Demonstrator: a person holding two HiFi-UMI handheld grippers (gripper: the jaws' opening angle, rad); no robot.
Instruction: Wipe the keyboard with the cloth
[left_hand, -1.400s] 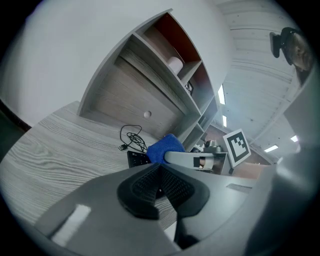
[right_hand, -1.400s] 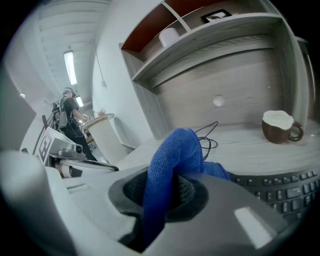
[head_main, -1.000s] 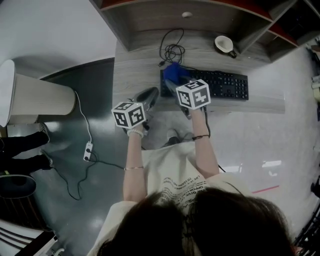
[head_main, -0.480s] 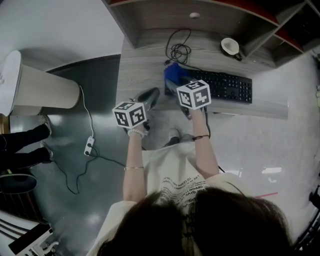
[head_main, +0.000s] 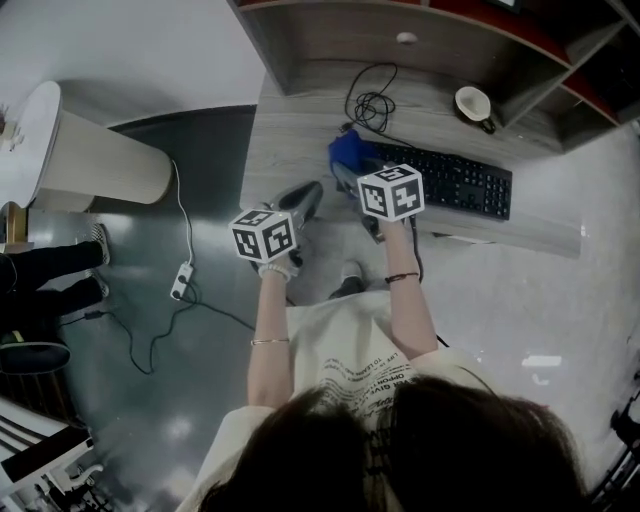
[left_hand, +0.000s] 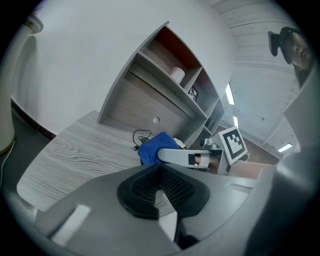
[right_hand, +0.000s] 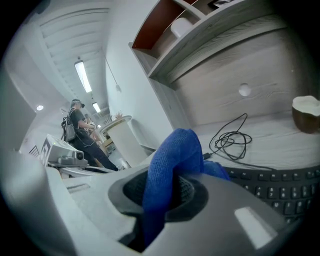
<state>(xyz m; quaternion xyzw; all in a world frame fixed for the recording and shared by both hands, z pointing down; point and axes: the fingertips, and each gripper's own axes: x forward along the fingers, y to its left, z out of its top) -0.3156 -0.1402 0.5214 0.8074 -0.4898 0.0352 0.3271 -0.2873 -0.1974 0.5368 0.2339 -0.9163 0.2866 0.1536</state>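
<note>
I have the cloth (right_hand: 172, 165) clamped in my right gripper (right_hand: 167, 197): the jaws are closed on a fold of it, and the rest bunches up ahead of the tips. In the head view the cloth sits at the left end of the keyboard (head_main: 455, 180). I cannot tell whether it is pressing on the keys or just above them. My left gripper (left_hand: 160, 185) has its jaws together with nothing between them. It hangs over the near edge of the desk (head_main: 290, 130), beside the right gripper and clear of the keyboard.

I judge this to be the start of the wipe, with most of the keys yet to be covered. The next move calls for pressing the cloth flat and drawing it rightward along the rows, lightly enough that the keyboard does not slide. A coiled cable (head_main: 372, 100) lies just behind that left end, so I would keep the stroke off it.
</note>
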